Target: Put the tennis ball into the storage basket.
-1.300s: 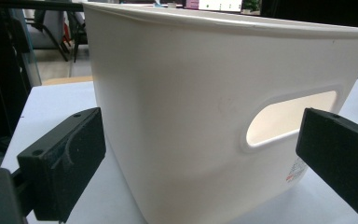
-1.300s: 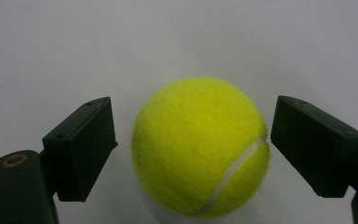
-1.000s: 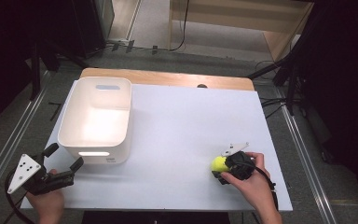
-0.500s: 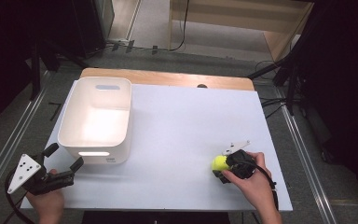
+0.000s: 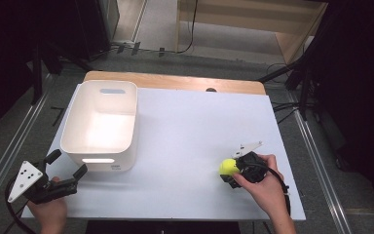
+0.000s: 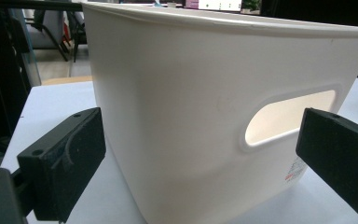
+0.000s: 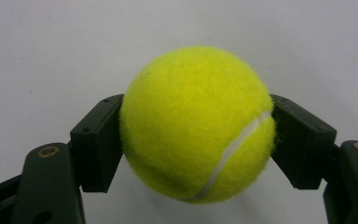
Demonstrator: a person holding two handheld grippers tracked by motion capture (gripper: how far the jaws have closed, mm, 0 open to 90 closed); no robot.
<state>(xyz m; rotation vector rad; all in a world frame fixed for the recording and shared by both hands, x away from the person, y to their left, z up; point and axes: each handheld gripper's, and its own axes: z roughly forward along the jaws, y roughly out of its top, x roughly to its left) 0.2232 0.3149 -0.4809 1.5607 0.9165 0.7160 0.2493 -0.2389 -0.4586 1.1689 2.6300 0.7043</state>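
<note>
Tennis ball [image 7: 198, 123] hides jaws' inner faces; bin [image 6: 223, 116] cropped.

We look down on a pale, blue-white rectangular tabletop [image 5: 190, 122] with a strip of light wooden board [image 5: 175, 82] showing along its far edge. Under and around it lies a grey carpeted floor [image 5: 224, 63], crossed by black cables [image 5: 191, 29]. Silver metal rails [image 5: 5, 161] run along both sides of the tabletop. Beyond it stands a light wooden frame of furniture [image 5: 253, 19]. The sides of the room sit in deep shadow, while the middle is brightly lit.
</note>
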